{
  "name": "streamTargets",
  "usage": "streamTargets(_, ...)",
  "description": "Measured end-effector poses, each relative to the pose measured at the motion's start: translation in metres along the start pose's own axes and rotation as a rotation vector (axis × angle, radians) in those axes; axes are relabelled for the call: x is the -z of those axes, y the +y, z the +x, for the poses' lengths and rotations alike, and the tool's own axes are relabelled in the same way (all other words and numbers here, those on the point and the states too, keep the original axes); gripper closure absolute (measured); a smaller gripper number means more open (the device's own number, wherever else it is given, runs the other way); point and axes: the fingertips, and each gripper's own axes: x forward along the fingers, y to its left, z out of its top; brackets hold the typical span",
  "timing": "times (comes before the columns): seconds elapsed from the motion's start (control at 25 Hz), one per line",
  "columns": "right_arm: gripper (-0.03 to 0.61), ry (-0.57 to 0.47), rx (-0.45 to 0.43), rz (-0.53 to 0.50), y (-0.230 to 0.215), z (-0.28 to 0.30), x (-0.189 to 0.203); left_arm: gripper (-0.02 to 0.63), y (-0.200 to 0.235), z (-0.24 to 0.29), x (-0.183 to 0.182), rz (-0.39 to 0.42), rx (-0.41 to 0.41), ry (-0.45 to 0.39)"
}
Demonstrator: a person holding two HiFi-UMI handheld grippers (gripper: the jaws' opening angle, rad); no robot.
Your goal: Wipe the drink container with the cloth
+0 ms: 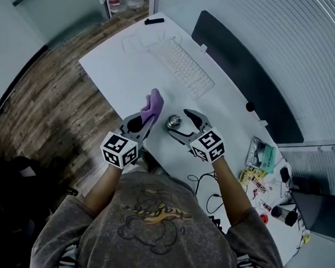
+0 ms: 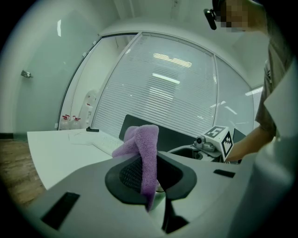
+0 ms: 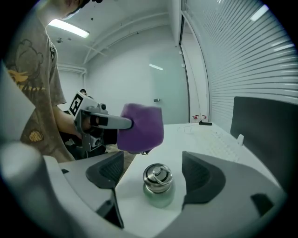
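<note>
— On the tabletop (image 1: pixel 120 75), bottle (image 3: pixel 158 186) position?
— Upright between the parted jaws of the right gripper (image 3: pixel 154 173), untouched. Left gripper (image 2: pixel 149 174) jaws clamp the soft cloth (image 2: pixel 144 144). Bottle judged rigid, slippery: hold its body.

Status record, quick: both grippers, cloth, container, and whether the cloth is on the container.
left gripper: shut on cloth, which sticks out past the jaws
right gripper: open, jaws either side of container, gaps on both sides
container: upright on table, lid on
cloth vs container: close beside it, not touching
wiping: no contact yet
</note>
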Motion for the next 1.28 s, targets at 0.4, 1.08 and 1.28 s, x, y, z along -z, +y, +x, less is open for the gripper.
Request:
streamTargets(0.4,0.256,0.062,-0.024,-0.041,-0.005,0.033,0.019,0.561,0.019,0.01,0.004,-0.016,-0.016,0.016)
streamTargets(1.08,0.322,0.058,-0.007,-0.041,-0.007,0.04,0.022,0.561,0.036,0.042,0.019,-0.033,0.045,0.084)
streamTargets(1.28,0.31,0.121,-0.03,-0.071,-0.004,0.042,0.027,0.561,0.038,0.054,0.021,-0.039,0.066,0.101)
